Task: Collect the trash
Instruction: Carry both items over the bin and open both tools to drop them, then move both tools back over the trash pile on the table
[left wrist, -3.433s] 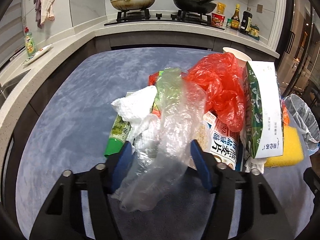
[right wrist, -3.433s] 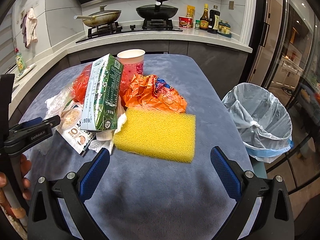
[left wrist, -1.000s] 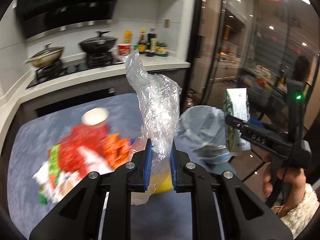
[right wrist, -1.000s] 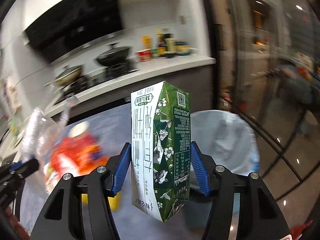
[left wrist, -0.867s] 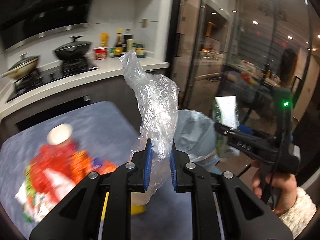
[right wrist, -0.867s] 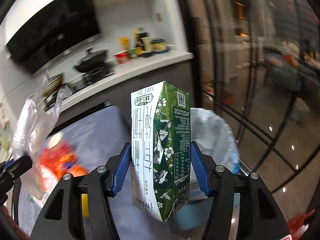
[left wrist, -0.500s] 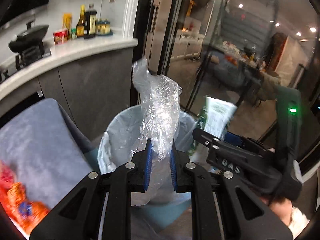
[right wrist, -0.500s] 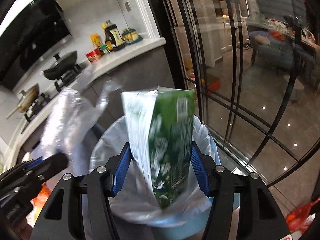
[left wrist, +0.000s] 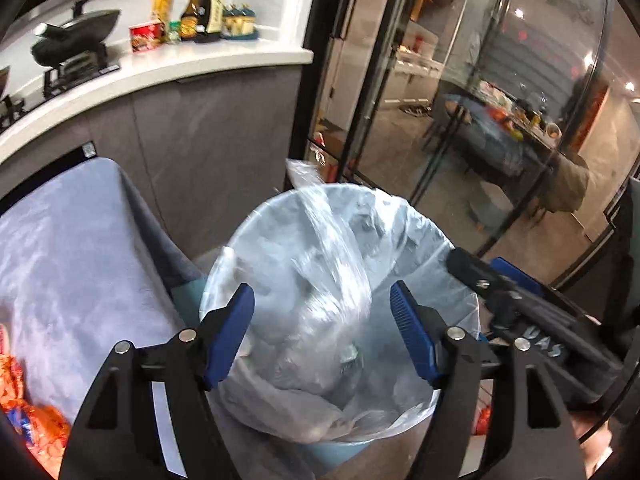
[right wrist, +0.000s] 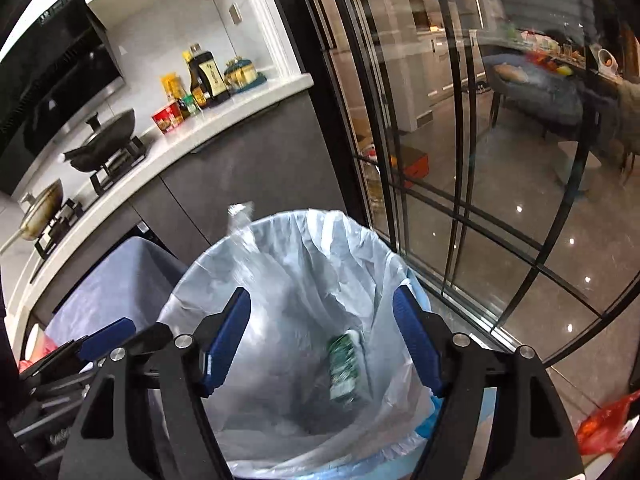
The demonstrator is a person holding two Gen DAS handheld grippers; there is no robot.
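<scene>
Both grippers hang over the trash bin (left wrist: 240,240), which has a pale plastic liner (right wrist: 304,248). My left gripper (left wrist: 322,334) has its jaws opening. The clear plastic bag (left wrist: 328,264) drops blurred between them, untouched by the pads, with its tip above the rim (right wrist: 242,224). My right gripper (right wrist: 320,338) is opening too, with nothing between its fingers. The green milk carton (right wrist: 344,364) lies loose deep inside the liner, also visible as the carton (left wrist: 349,356) in the left wrist view. Each view shows the other gripper beside the bin: right gripper (left wrist: 520,312), left gripper (right wrist: 100,340).
The table with its blue-grey cloth (left wrist: 60,260) ends just left of the bin, with an orange wrapper (left wrist: 24,412) on it. A dark cabinet and white counter (left wrist: 180,68) stand behind, glass doors (right wrist: 460,200) to the right. A red bag (right wrist: 604,420) lies on the floor.
Both grippers swung from the table to above the bin and opened. The carton left the right gripper and fell into the liner. The clear bag slipped from the left jaws and is dropping.
</scene>
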